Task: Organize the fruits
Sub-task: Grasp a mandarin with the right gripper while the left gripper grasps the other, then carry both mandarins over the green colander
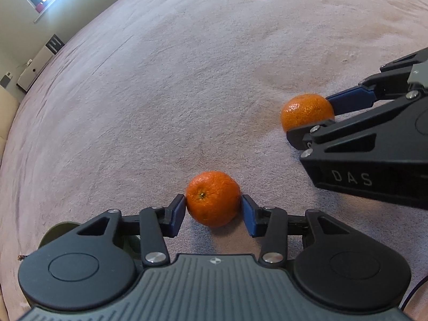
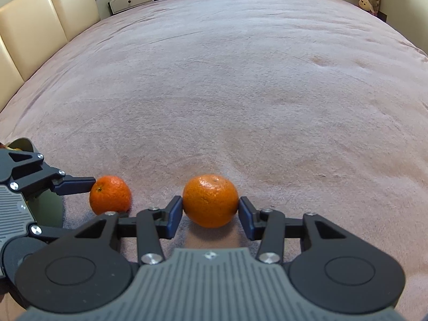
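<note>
Each gripper (left (image 1: 214,208), right (image 2: 210,210)) clamps its own tangerine (image 1: 213,198) low over the blanket (image 2: 240,93).

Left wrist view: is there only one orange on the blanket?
No, two show: one orange between the left gripper fingers, another orange at the right gripper.

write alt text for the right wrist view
The right gripper is shut on a mandarin resting on a pink blanket. To its left, the left gripper touches a second mandarin.
</note>
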Available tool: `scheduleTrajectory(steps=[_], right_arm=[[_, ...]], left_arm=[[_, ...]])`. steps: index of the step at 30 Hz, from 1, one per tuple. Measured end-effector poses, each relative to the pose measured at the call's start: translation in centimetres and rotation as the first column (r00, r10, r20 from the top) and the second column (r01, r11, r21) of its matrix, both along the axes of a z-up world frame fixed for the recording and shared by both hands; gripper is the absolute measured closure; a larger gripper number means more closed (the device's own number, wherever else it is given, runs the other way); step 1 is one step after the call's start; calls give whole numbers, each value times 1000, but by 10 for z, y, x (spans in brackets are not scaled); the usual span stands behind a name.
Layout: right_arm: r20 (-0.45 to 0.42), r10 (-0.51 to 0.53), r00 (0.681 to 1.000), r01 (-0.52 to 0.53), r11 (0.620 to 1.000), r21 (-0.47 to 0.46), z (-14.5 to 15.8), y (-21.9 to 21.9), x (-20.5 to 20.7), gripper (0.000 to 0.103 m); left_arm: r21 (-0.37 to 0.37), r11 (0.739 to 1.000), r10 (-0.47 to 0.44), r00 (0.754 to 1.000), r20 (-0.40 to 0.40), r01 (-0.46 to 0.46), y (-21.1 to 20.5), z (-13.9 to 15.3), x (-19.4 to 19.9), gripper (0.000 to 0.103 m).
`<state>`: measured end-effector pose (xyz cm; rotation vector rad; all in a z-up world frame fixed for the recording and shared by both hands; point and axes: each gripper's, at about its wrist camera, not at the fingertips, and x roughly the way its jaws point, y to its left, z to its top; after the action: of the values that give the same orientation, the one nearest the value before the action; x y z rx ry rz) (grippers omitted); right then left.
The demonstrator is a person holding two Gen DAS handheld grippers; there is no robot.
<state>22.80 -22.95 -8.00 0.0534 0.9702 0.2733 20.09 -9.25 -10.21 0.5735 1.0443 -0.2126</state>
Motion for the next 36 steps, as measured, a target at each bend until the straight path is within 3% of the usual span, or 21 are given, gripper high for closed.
scheduleTrajectory(steps=[6,17,26,36], right_arm=[[10,-4,1000,5,1000,-23,6,3,-1,60],[41,-8,999,10,999,-45,30,7,-14,60],[106,62,992,-59,998,-29,64,27,-37,60],[160,150,976,-146,989,-34,92,53,-61,60]], left_arm=[[-47,998,37,998,44,-35,6,12,-5,54],[-177,980,110,988,106,-90,22,61,-15,54],[-206,970,164,977,139,-133,39,98,-37,54],[-288,925,294,947,127,-248,86,129,-62,54]])
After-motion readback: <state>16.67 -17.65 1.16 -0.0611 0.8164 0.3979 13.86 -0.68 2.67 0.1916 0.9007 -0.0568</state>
